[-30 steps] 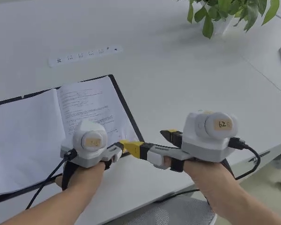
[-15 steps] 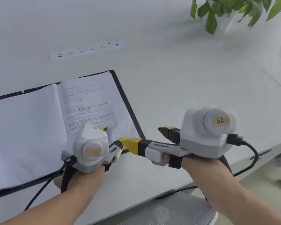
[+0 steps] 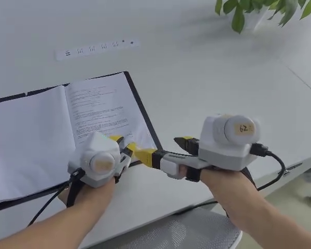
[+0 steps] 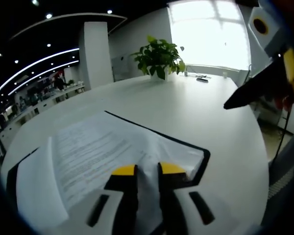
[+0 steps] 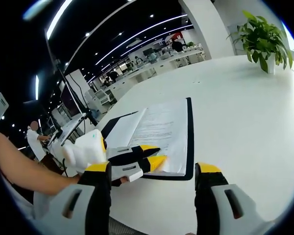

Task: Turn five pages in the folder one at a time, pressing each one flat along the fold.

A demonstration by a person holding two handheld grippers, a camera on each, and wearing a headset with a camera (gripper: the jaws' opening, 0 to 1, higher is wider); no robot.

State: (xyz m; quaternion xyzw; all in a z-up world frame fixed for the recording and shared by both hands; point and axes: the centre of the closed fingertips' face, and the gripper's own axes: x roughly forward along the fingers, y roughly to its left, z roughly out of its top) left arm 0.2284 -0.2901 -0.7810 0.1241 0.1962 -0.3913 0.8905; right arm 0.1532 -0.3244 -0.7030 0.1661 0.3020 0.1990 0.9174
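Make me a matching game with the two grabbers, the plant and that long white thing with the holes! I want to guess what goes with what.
Things:
1. left gripper
2. right gripper
3. plant
4. power strip

Clues:
A. open, holding nothing
B. green and leafy, at the far side of the table
C. shut on the corner of a page
D. white, lying flat beyond the folder

Pairs: 1-C, 2-A, 3-B, 4-D
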